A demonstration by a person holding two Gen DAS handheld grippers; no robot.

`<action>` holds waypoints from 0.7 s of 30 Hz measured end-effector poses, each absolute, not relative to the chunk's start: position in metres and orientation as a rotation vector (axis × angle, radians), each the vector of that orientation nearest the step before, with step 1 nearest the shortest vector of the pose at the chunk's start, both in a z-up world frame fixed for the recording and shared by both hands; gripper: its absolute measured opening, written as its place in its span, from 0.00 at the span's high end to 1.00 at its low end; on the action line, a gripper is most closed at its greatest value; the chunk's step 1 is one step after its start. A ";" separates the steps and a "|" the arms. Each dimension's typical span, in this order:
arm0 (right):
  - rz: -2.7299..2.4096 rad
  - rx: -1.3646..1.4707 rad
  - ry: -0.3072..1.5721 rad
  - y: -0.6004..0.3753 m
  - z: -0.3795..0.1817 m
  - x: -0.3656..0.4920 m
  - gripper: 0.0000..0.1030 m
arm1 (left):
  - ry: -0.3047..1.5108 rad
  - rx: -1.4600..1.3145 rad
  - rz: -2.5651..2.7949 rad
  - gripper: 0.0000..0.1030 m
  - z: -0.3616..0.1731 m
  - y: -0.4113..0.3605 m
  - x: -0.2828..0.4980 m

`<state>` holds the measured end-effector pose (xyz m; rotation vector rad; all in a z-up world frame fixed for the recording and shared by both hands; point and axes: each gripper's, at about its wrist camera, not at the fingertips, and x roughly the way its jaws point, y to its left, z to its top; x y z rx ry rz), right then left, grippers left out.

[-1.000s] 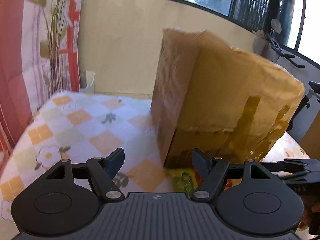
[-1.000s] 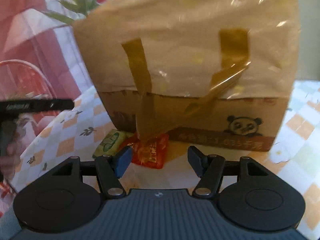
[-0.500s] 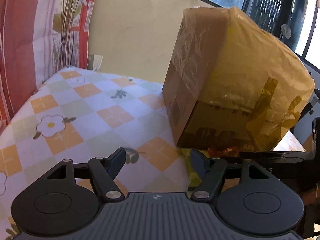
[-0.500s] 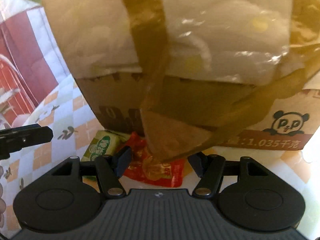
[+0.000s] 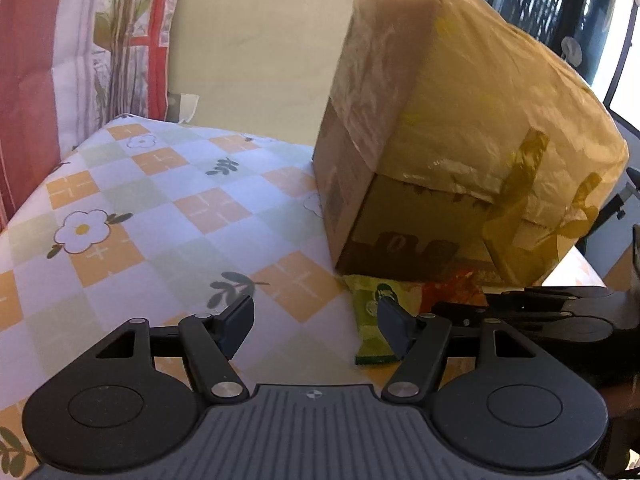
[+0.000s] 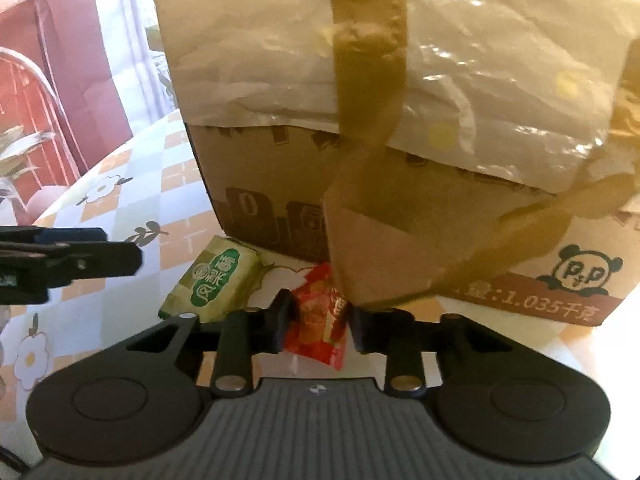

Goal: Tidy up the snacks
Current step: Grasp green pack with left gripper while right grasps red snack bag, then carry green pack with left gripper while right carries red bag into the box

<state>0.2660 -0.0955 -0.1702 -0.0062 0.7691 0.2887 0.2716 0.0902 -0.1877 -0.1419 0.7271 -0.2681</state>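
Lying between the right gripper [image 6: 318,322] fingers: red snack packet [image 6: 316,320].

The cardboard box [image 6: 400,208] bears a panda logo marked "PP" and the figure "1.035" followed by Chinese characters. The green snack packet [image 6: 216,280] carries Chinese characters, not legible.
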 end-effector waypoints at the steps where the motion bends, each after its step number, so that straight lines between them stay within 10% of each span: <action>1: 0.292 0.006 0.766 -0.099 -0.170 0.263 0.73 | 0.733 -0.134 -0.273 0.32 -0.188 0.087 0.273; 17: 0.249 0.196 0.727 -0.158 -0.169 0.230 0.79 | 0.795 0.008 -0.285 0.32 -0.210 0.018 0.309; 21: 0.246 0.239 0.705 -0.173 -0.168 0.223 0.79 | 0.793 0.058 -0.246 0.61 -0.208 0.011 0.304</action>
